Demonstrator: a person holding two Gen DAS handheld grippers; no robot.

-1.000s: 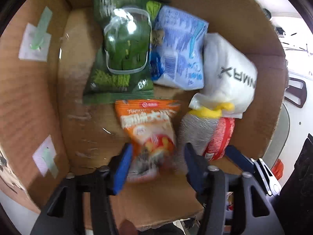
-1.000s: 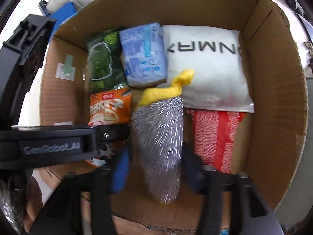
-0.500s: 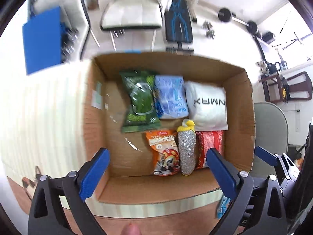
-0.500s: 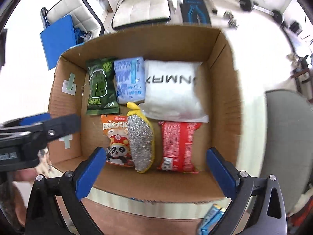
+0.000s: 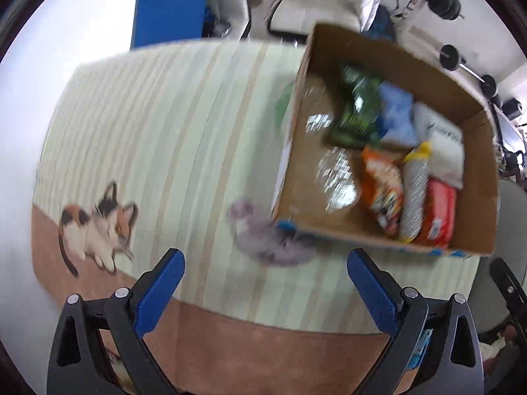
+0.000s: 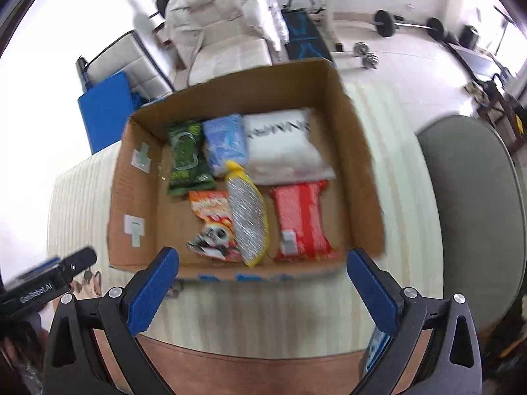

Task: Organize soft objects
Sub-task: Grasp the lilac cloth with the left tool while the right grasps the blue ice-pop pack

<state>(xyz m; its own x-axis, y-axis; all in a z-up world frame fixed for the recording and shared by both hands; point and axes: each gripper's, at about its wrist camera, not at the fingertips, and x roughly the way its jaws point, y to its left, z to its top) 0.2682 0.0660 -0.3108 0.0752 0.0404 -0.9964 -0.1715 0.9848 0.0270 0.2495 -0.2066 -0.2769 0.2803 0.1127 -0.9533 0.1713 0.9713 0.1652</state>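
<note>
A cardboard box [image 6: 359,164] holds a green pack [image 6: 186,158], a blue pack [image 6: 225,143], a white pack [image 6: 283,144], an orange snack bag [image 6: 212,223], a silver and yellow scrubber [image 6: 247,217] and a red pack [image 6: 301,220]. The box also shows in the left wrist view [image 5: 474,217]. A blurred purple soft thing [image 5: 263,237] lies on the cloth by the box's near left corner. My left gripper [image 5: 265,279] is open and empty above it. My right gripper [image 6: 262,279] is open and empty over the box's near wall.
The box stands on a striped table cloth [image 5: 164,131] with a cat picture [image 5: 95,227]. A blue thing [image 6: 375,349] lies at the table's near right. A grey chair [image 6: 467,204] is on the right. A white chair [image 6: 224,33] and weights stand beyond.
Both grippers have let go of the orange bag and the scrubber, opened wide and pulled back out of the box. My left gripper has swung left over the cloth.
</note>
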